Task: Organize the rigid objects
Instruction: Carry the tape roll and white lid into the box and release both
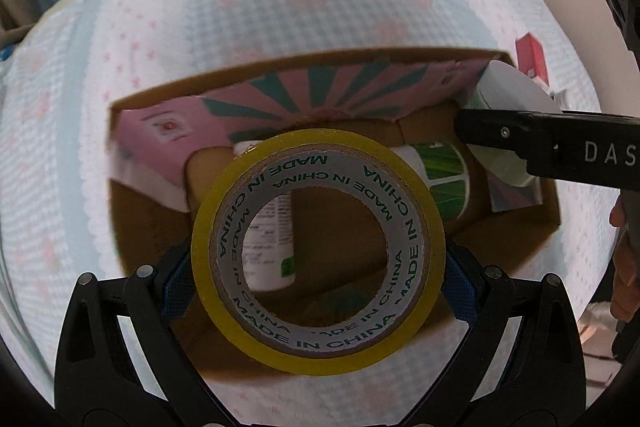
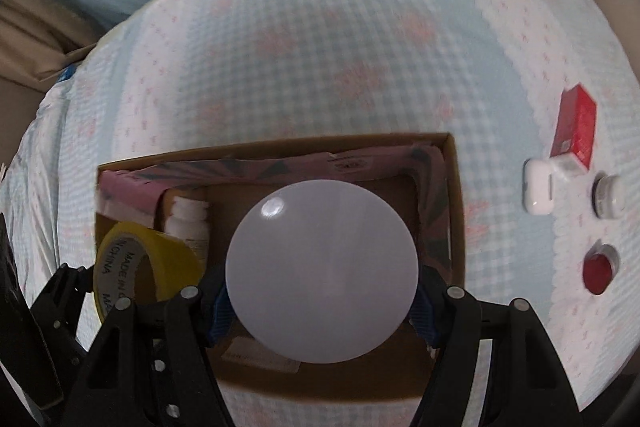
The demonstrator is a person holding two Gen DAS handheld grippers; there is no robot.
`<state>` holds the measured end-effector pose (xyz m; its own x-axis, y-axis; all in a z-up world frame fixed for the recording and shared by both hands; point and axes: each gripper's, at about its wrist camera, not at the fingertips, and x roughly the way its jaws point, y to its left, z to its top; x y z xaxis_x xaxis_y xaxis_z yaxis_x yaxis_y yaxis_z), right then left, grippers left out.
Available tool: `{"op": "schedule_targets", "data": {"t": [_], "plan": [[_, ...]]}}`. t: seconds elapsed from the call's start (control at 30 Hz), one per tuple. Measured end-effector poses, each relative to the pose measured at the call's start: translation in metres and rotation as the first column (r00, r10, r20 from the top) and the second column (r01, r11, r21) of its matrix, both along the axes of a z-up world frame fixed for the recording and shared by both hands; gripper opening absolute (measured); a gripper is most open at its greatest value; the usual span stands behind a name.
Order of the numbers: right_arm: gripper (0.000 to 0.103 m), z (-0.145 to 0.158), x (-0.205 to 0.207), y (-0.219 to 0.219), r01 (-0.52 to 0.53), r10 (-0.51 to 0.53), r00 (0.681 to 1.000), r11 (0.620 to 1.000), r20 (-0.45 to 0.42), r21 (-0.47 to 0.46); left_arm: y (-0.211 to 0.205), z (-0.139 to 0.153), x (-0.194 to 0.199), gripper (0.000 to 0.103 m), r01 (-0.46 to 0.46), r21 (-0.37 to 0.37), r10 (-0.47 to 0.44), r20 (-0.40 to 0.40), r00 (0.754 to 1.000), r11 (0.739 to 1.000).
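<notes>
My left gripper (image 1: 318, 267) is shut on a yellow tape roll (image 1: 318, 347) with "MADE IN CHINA" on its core, held over the open cardboard box (image 1: 532, 239). My right gripper (image 2: 322, 297) is shut on a round white lidded jar (image 2: 322, 267), held over the same box (image 2: 454, 187). The jar also shows in the left wrist view (image 1: 512, 99) at the box's right end, and the tape in the right wrist view (image 2: 148, 247). Inside the box lie a white bottle (image 2: 188, 215), a pink and teal carton (image 1: 320, 87) and a green-labelled container (image 1: 444, 175).
The box sits on a blue and pink checked cloth (image 2: 320, 47). To its right lie a red carton (image 2: 576, 131), a white earbud case (image 2: 538, 187), a small white jar (image 2: 610, 197) and a red-topped jar (image 2: 598, 267).
</notes>
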<state>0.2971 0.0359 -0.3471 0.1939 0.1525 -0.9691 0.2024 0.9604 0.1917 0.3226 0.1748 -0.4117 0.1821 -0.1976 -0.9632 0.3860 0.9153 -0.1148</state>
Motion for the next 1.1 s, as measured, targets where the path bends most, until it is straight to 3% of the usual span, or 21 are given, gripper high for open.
{"op": "schedule_targets", "data": {"t": [0.3,0.33,0.37,0.43,0.8,1.1], "plan": [[0.067,-0.022,0.009,-0.010,0.045,-0.042,0.998,0.997,-0.049,0.062,-0.010,-0.017,0.009,0.098,0.049,0.029,-0.047,-0.043,0.998,0.998],[0.071,-0.024,0.010,-0.011,0.059,-0.054,0.997,0.995,-0.057,0.084,-0.011,-0.018,0.010,0.098,0.050,0.035,-0.049,-0.051,0.998,0.998],[0.088,-0.024,0.009,-0.012,0.077,-0.071,0.996,0.991,-0.056,0.109,-0.011,-0.019,0.010,0.098,0.052,0.046,-0.049,-0.060,0.997,0.998],[0.103,-0.018,0.007,-0.014,0.093,-0.092,0.996,0.986,-0.019,0.136,-0.013,-0.020,0.010,0.102,0.052,0.054,-0.048,-0.069,0.996,0.997],[0.103,0.003,-0.014,-0.018,0.118,-0.122,0.992,0.984,0.019,0.131,0.003,0.004,-0.003,0.102,-0.004,0.036,0.005,-0.039,0.999,0.999],[0.103,0.045,-0.040,-0.012,0.103,-0.114,0.990,0.987,0.086,0.126,0.014,0.060,-0.027,0.102,-0.036,0.028,0.034,0.050,0.998,0.999]]}}
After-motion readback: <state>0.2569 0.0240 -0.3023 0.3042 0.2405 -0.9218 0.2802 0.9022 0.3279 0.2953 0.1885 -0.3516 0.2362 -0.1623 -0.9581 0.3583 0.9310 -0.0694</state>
